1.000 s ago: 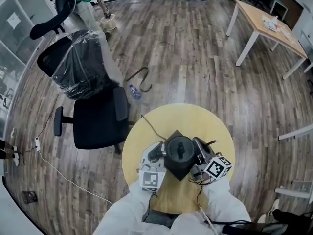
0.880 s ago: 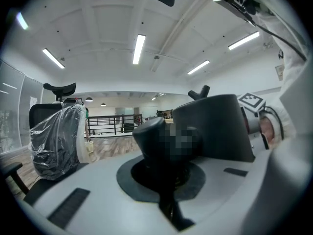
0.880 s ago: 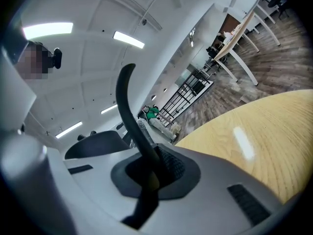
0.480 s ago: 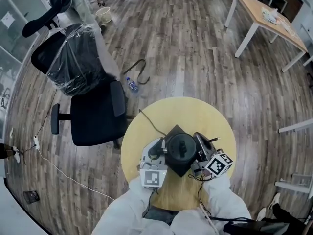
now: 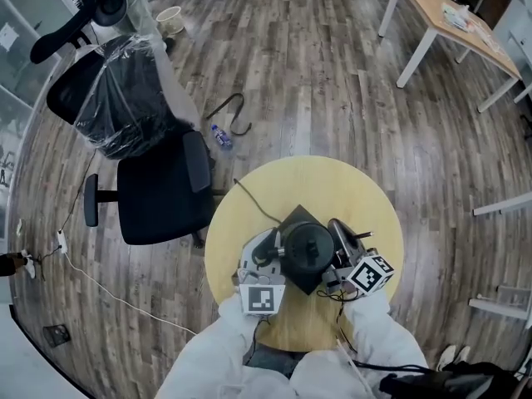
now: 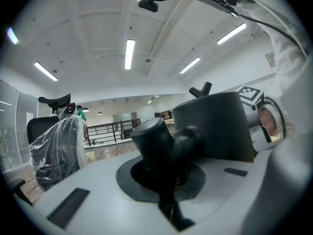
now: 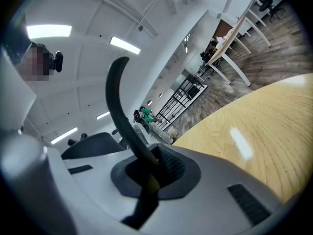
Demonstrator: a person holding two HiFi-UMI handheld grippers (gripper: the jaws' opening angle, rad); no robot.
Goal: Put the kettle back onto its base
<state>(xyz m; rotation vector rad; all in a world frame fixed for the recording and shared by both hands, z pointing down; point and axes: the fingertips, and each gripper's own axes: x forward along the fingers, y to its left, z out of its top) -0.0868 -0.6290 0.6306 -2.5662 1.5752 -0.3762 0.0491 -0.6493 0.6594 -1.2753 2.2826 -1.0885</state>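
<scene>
A black kettle (image 5: 306, 252) sits over its square black base (image 5: 298, 217) on the round yellow table (image 5: 332, 181); I cannot tell whether it rests on the base. My left gripper (image 5: 270, 260) is at the kettle's left side. In the left gripper view it (image 6: 166, 180) is shut on a stubby black part (image 6: 154, 138) that sticks out from the kettle body (image 6: 215, 126). My right gripper (image 5: 339, 252) is at the kettle's right side. In the right gripper view it (image 7: 146, 175) is shut on the thin curved black handle (image 7: 117, 102).
A thin cord (image 5: 249, 199) runs from the base over the table's left edge. A black office chair (image 5: 158, 194) with a plastic-wrapped back stands to the left. A bottle (image 5: 220, 136) lies on the wooden floor. A wooden desk (image 5: 449, 32) stands at the far right.
Only the head camera's aim has shifted a little. The kettle and both grippers keep their places over the base.
</scene>
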